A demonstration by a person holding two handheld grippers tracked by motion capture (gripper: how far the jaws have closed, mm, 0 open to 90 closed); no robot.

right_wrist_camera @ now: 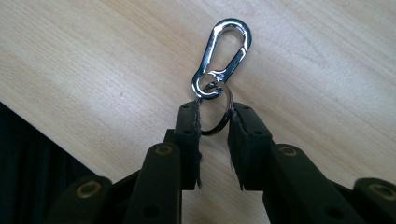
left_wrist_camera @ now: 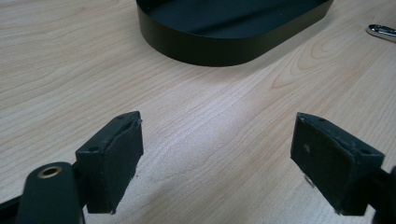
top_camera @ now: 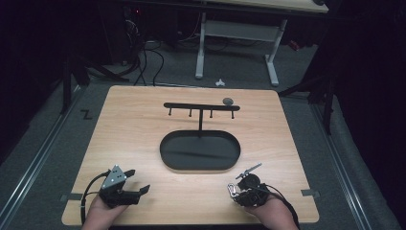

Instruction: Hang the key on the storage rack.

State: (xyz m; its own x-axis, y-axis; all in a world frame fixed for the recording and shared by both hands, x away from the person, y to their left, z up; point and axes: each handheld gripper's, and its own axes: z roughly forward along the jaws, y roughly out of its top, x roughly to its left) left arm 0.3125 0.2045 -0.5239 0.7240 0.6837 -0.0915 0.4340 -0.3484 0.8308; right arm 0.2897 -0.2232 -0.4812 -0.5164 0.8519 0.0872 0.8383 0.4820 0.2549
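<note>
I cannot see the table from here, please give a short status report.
Left claw open, nothing between. Right claw shut on key ring with carabiner. Hook stand and black tray ahead, path clear.

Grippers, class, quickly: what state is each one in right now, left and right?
Left gripper: open, nothing between its pads, bare table beneath.
Right gripper: closed on the key ring of a silver carabiner.

No legible text, label, brand or number appears on any surface. The sole sign-like mark is a black Z-shaped figure on the grey floor (top_camera: 57, 143), left of the table's (top_camera: 134, 124) far left corner; its meaning cannot be told.
</note>
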